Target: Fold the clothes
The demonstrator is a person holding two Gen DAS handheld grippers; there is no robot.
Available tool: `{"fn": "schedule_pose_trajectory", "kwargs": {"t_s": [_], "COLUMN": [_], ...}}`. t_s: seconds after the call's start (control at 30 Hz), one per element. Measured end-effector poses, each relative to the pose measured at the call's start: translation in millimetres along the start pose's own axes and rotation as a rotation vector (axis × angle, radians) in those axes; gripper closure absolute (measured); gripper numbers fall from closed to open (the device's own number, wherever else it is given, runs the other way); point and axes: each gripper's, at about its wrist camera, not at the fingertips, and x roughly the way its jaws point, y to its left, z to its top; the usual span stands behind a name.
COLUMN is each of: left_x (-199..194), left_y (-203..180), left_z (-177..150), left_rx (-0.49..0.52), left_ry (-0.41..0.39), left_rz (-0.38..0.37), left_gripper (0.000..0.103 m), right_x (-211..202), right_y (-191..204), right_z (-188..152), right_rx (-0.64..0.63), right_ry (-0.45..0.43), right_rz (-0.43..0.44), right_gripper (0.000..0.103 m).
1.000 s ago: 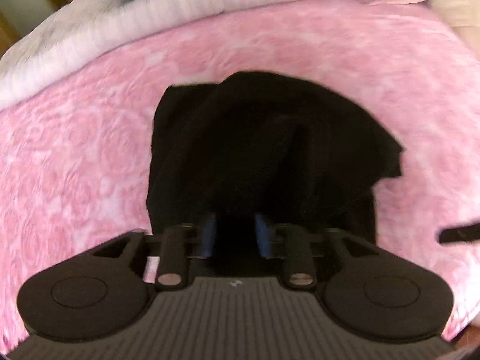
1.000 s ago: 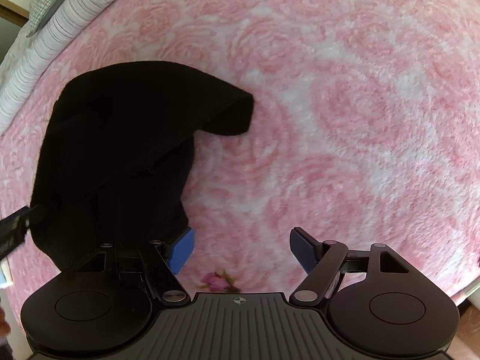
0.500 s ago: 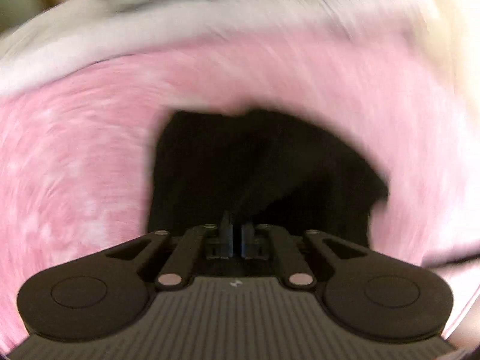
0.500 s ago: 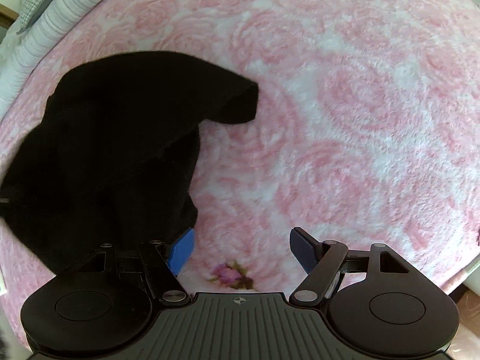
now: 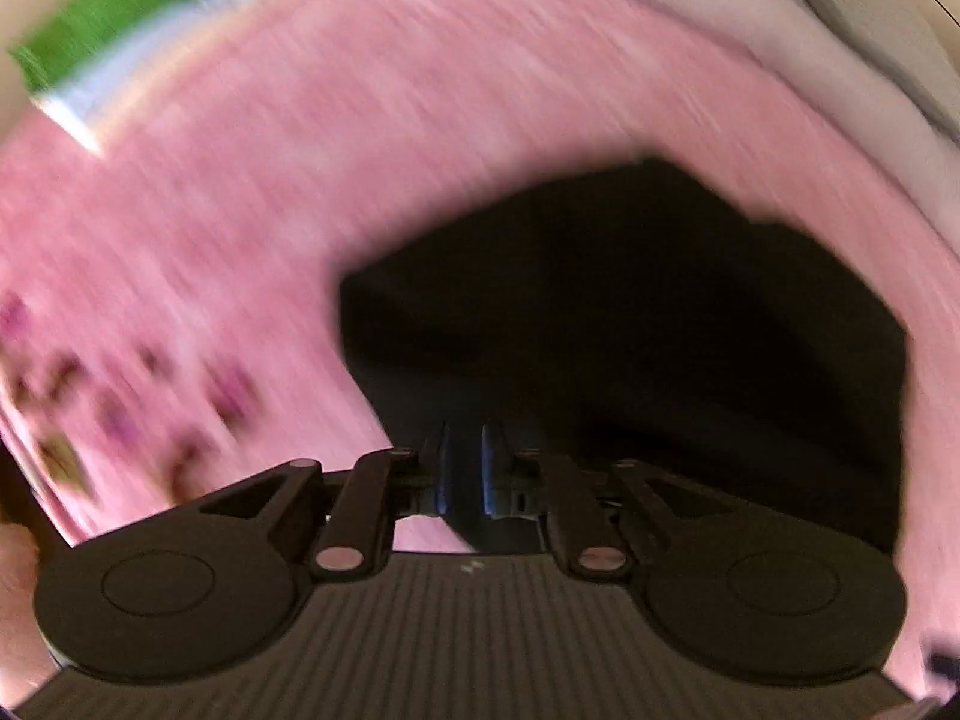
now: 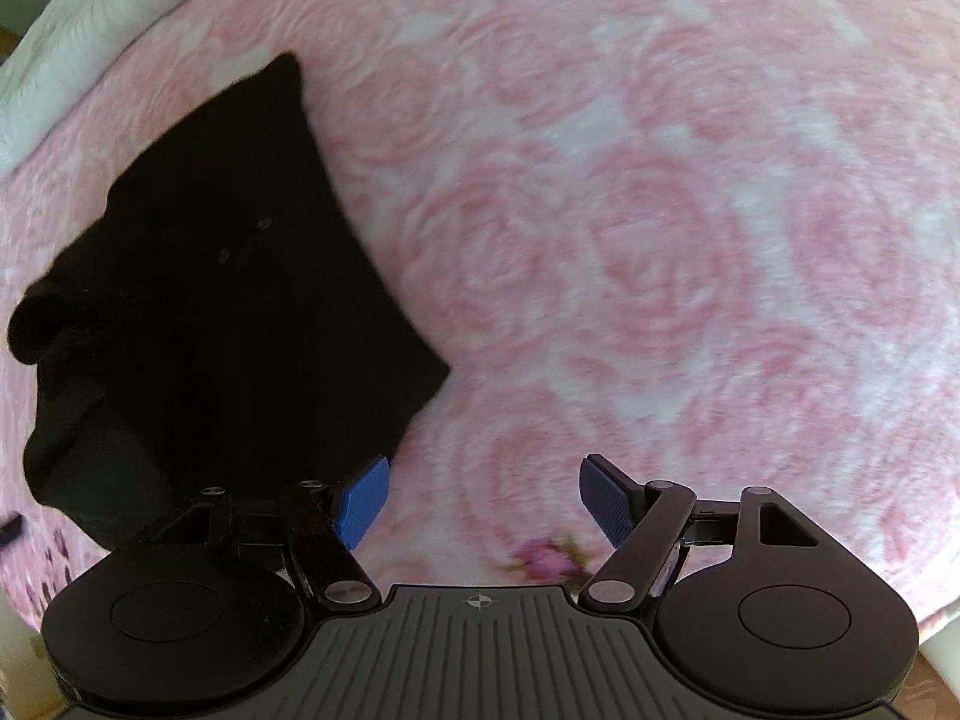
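Observation:
A black garment (image 6: 222, 300) lies folded on the pink rose-patterned blanket (image 6: 630, 210). In the blurred left wrist view the garment (image 5: 630, 324) fills the middle and right. My left gripper (image 5: 463, 468) is shut on the garment's near edge, with black cloth between the blue pads. My right gripper (image 6: 480, 495) is open and empty, just right of the garment's near corner, low over the blanket. Its left blue pad (image 6: 360, 498) is beside the cloth edge.
A white quilted cover (image 6: 78, 18) runs along the far left of the bed. A blurred green and white object (image 5: 120, 30) shows at the upper left in the left wrist view. The bed's edge is close at the lower right (image 6: 936, 618).
My left gripper closed on the garment's edge and swung it around fast. The garment now lies flatter, with a straight diagonal edge. My right gripper stayed open.

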Motion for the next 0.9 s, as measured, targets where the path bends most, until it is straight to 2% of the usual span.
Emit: {"fn": "schedule_pose_trajectory", "kwargs": {"t_s": [0.1, 0.17, 0.3, 0.4, 0.5, 0.57, 0.6, 0.63, 0.67, 0.8, 0.9], "left_x": [11, 16, 28, 32, 35, 37, 37, 36, 35, 29, 24], "left_y": [-22, -28, -30, -21, -10, -5, -4, -3, -3, -5, -5], "left_z": [-42, -60, -73, -73, -70, -68, -68, -68, -68, -71, -74], "left_rx": [-0.042, -0.091, -0.154, -0.194, -0.261, -0.29, -0.299, -0.301, -0.297, -0.248, -0.213], "left_ry": [0.073, 0.092, 0.098, 0.077, 0.056, 0.051, 0.05, 0.048, 0.046, 0.051, 0.055], "left_rz": [-0.116, -0.154, -0.136, -0.101, -0.106, -0.106, -0.107, -0.11, -0.115, -0.133, -0.157], "left_gripper": [0.087, 0.084, 0.081, 0.08, 0.077, 0.077, 0.077, 0.077, 0.077, 0.077, 0.077], "right_x": [8, 16, 39, 63, 84, 86, 87, 88, 87, 78, 61], "right_y": [6, 5, -6, -23, -38, -34, -32, -30, -25, -16, -12], "right_z": [2, 6, 11, 12, 8, 7, 7, 7, 8, 5, -13], "right_rx": [-0.022, -0.03, 0.018, 0.177, 0.355, 0.355, 0.353, 0.352, 0.312, 0.239, 0.22], "right_ry": [-0.007, -0.029, -0.053, -0.04, -0.041, -0.062, -0.073, -0.084, -0.082, -0.107, -0.139], "right_rz": [0.043, 0.075, 0.122, 0.198, 0.273, 0.288, 0.295, 0.302, 0.304, 0.299, 0.293], "right_gripper": [0.028, 0.028, 0.028, 0.028, 0.028, 0.029, 0.031, 0.045, 0.084, 0.092, 0.093]}}
